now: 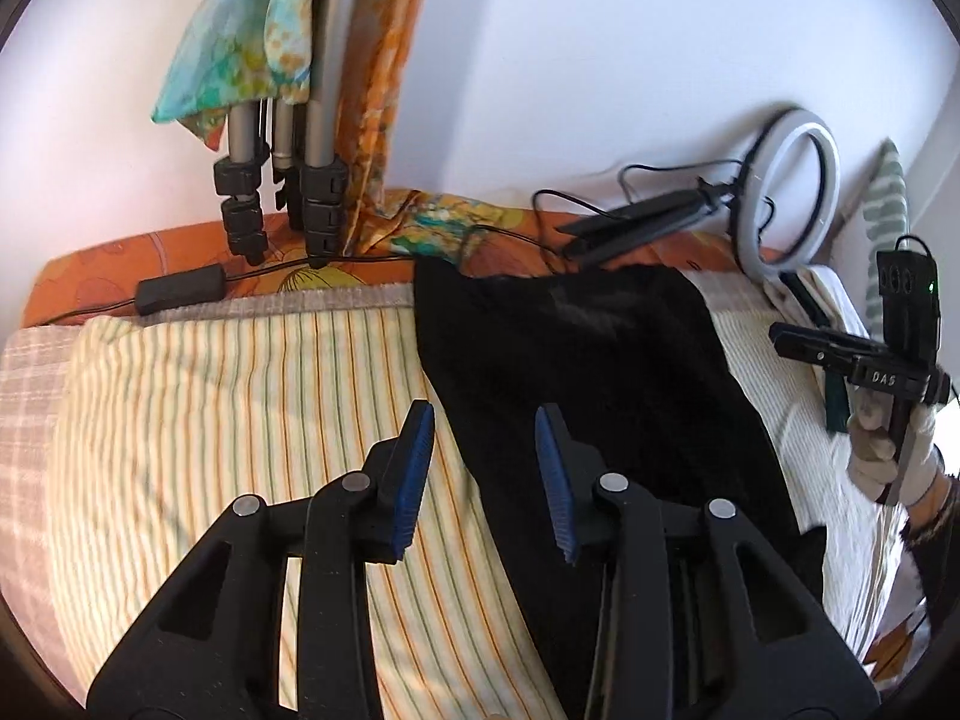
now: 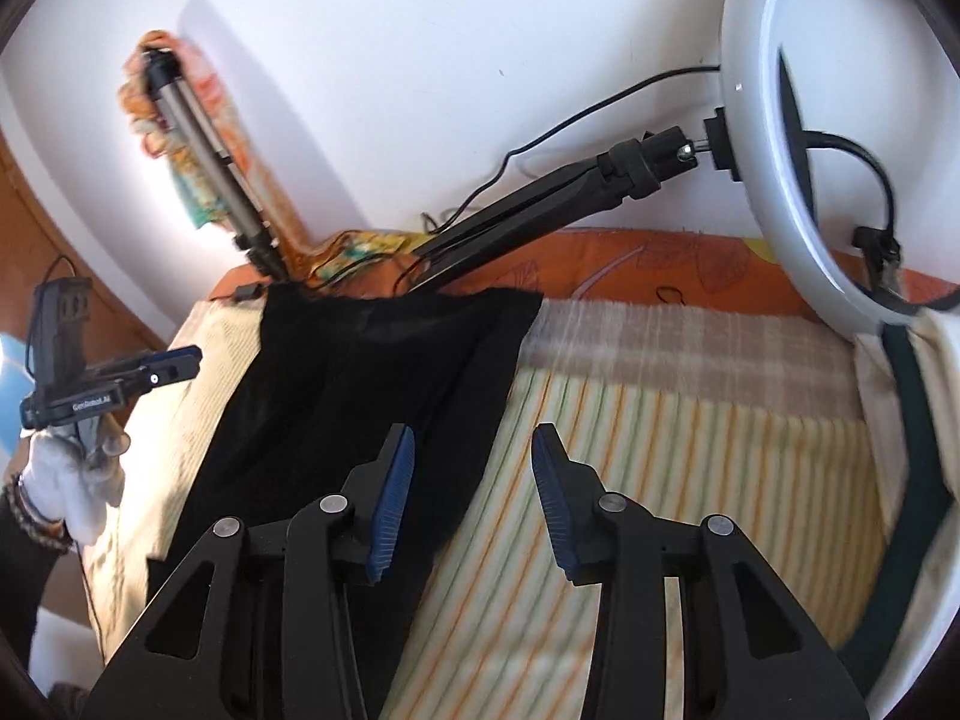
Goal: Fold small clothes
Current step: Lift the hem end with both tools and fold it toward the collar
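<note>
One black garment (image 1: 600,372) lies spread flat on the bed, on a striped sheet (image 1: 240,396), its far edge near the orange bedcover (image 2: 600,264) at the wall. Two claws, both released with jaws wide apart and holding nothing: left claw (image 1: 483,474) hovers over the garment's left edge, right claw (image 2: 471,498) over its right edge. Neither touches the cloth. Two white-gloved hands grip the handles, left hand (image 2: 72,480), right hand (image 1: 894,450). One ring light (image 2: 798,150) leans on the wall. One tripod (image 1: 282,168) draped in patterned cloth.
</note>
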A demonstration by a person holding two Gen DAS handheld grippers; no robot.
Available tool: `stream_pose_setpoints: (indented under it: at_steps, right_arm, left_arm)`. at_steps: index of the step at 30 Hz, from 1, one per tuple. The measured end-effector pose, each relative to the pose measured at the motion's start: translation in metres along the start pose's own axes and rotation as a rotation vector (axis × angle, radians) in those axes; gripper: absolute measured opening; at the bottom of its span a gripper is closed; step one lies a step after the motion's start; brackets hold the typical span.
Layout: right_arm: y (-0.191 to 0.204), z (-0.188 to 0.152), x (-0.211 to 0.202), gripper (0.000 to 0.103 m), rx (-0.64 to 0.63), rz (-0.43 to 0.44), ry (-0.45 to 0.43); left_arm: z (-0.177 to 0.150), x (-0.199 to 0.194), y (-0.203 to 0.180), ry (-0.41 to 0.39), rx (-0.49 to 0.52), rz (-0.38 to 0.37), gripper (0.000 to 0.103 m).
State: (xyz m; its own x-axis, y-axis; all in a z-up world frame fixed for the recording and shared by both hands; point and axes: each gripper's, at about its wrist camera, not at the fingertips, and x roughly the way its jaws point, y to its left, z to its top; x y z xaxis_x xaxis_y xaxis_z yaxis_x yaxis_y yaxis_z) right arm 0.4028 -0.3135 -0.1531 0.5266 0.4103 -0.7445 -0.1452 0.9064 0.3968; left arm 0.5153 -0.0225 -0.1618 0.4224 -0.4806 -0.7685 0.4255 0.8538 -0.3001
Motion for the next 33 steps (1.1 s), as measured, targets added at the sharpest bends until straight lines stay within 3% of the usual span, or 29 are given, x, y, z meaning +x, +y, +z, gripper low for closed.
stream_pose_setpoints:
  at_steps: [8,14,15,16,17,19,22,30,32,33]
  right_arm:
    - [-0.018,0.029,0.048,0.039,0.079,-0.004,0.003]
    - [-0.018,0.044,0.075,0.037,0.056,-0.001,0.024]
    - [-0.016,0.044,0.079,0.029,0.047,-0.001,0.027]
    - [-0.014,0.044,0.082,0.015,0.034,-0.001,0.035]
    - [-0.012,0.044,0.085,0.007,0.026,0.001,0.043]
    - [-0.009,0.047,0.087,0.002,0.008,-0.020,0.040]
    - [-0.006,0.057,0.087,0.002,-0.034,-0.123,0.009]
    - [-0.008,0.052,0.084,0.006,-0.035,-0.093,0.038]
    - [-0.011,0.053,0.084,0.019,-0.008,-0.069,0.038]
    - [-0.010,0.053,0.082,0.019,-0.006,-0.064,0.030]
  left_arm:
    - [0.021,0.045,0.024,0.006,-0.061,-0.010,0.035]
    - [0.033,0.065,0.024,-0.015,-0.031,-0.015,0.035]
    - [0.035,0.067,0.024,-0.020,-0.025,-0.011,0.034]
    - [0.036,0.069,0.023,-0.023,-0.017,-0.010,0.023]
    - [0.037,0.070,0.022,-0.021,-0.010,-0.007,0.004]
    - [0.039,0.071,0.018,-0.035,0.012,0.030,0.003]
    - [0.046,0.070,0.017,-0.070,0.027,0.082,0.002]
    - [0.047,0.073,0.026,-0.045,-0.013,0.056,0.003]
    - [0.048,0.076,0.028,-0.027,-0.037,0.058,0.018]
    - [0.048,0.076,0.028,-0.030,-0.036,0.057,0.018]
